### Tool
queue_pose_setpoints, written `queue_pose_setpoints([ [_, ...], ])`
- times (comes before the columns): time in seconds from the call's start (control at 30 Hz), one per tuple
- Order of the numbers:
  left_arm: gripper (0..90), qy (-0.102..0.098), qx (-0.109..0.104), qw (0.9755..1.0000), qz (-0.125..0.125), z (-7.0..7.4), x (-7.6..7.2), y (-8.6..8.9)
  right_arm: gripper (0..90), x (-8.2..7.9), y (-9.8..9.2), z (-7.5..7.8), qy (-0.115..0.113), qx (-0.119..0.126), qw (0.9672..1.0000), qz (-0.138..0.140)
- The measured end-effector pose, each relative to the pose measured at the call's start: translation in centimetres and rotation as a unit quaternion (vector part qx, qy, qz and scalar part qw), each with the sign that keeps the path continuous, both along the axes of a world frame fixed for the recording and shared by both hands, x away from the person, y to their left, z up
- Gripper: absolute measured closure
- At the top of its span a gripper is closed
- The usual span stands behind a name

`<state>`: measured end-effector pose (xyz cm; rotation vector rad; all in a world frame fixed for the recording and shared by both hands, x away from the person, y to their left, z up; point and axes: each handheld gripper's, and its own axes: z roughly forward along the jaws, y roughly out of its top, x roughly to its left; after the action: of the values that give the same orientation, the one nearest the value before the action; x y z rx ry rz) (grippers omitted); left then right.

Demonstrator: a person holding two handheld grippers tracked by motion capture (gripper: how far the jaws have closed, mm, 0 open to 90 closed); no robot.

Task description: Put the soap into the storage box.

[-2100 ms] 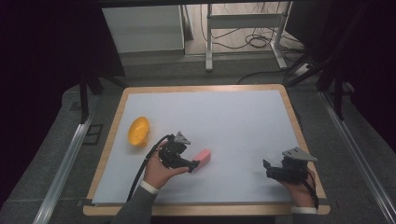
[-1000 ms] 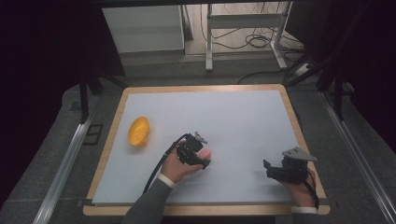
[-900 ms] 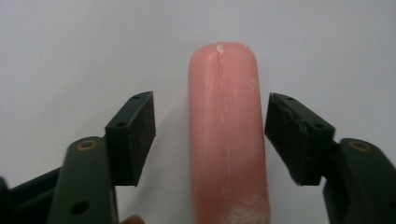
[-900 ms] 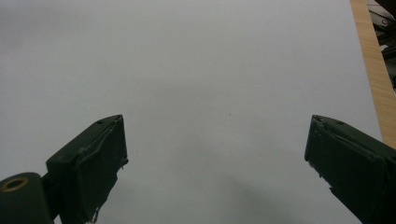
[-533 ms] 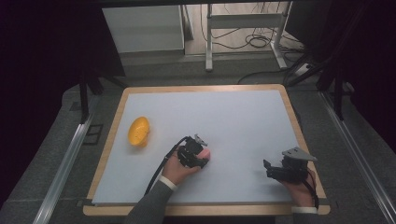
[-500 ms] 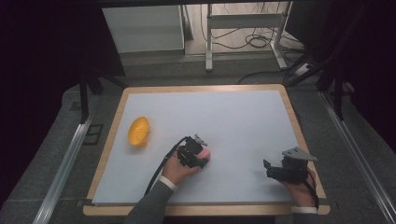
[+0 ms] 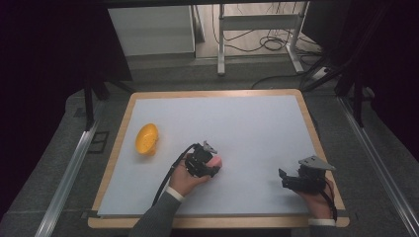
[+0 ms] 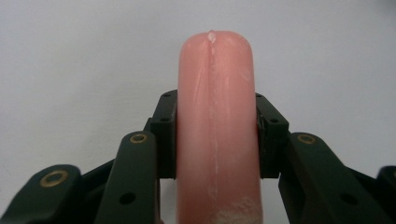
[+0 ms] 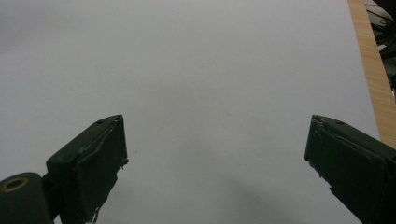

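Note:
A pink sausage-shaped object [image 8: 215, 126] sticks out between the two black jaws of my left gripper [image 8: 215, 135], which is shut on it. In the high view that gripper [image 7: 213, 167] sits near the middle front of the white table top, with the pink object [image 7: 216, 162] at its tip. An orange bowl-like object [image 7: 146, 138] lies at the left side of the table, apart from the gripper. My right gripper [image 7: 285, 178] rests near the front right corner, and its jaws stand wide open [image 9: 215, 154] over bare white surface.
The white table top [image 7: 247, 128] has a wooden rim [image 7: 326, 148]. The rim shows at the upper right of the right gripper view [image 9: 371, 70]. Metal rails run along both sides of the table, and a desk frame with cables stands behind it.
My left gripper moved to the right onto the pink object, then closed on it. The right gripper and the orange object stayed where they were.

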<state>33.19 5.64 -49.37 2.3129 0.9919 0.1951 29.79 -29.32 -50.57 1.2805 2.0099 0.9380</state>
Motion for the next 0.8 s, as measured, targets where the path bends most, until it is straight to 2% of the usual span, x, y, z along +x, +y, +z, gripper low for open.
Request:
queue_pose_setpoints([
  [0.07,60.0,-0.001,-0.002,1.0,0.003,0.2,0.0,0.3,5.3,0.0,0.0,-0.1,0.0,-0.002,1.0,0.001],
  [0.2,59.9,-0.005,0.006,0.9999,0.007,0.7,-0.1,0.8,5.3,0.1,0.1,-0.2,0.003,-0.002,1.0,0.001],
  [0.8,60.0,-0.019,-0.012,0.9995,0.025,1.8,0.0,3.2,5.3,0.1,0.1,-0.2,0.003,-0.004,1.0,-0.002],
])
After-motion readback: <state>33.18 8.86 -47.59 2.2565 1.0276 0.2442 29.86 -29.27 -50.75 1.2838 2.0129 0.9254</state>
